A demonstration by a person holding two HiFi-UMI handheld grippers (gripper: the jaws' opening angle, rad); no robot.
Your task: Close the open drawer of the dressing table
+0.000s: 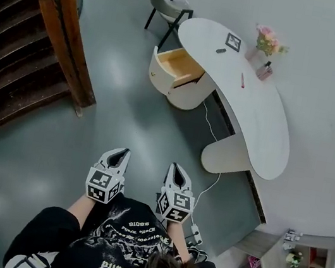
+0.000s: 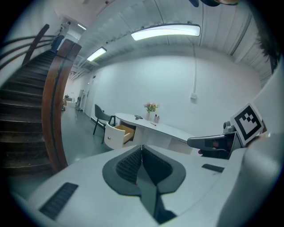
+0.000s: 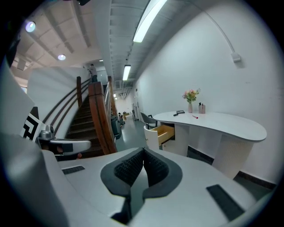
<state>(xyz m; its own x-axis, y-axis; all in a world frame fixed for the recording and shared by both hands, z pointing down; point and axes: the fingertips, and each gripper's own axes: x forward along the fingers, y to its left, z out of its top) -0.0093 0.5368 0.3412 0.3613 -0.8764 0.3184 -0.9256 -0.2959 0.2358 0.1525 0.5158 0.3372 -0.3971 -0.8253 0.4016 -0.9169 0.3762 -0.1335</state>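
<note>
Left gripper (image 1: 124,152) and right gripper (image 1: 175,167): jaws together, empty, well apart from the open drawer (image 1: 177,69). Best approach: meet its curved front squarely and push straight into the dressing table (image 1: 257,117).

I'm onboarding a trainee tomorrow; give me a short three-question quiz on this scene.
1. True or false: the drawer of the dressing table stands open.
2. Which of these stands on that table? A) flowers B) a laptop C) a kettle
3. Fill in: the jaws of the left gripper and the right gripper are both ____, with nothing between them.
Key: 1 true; 2 A; 3 shut.
</note>
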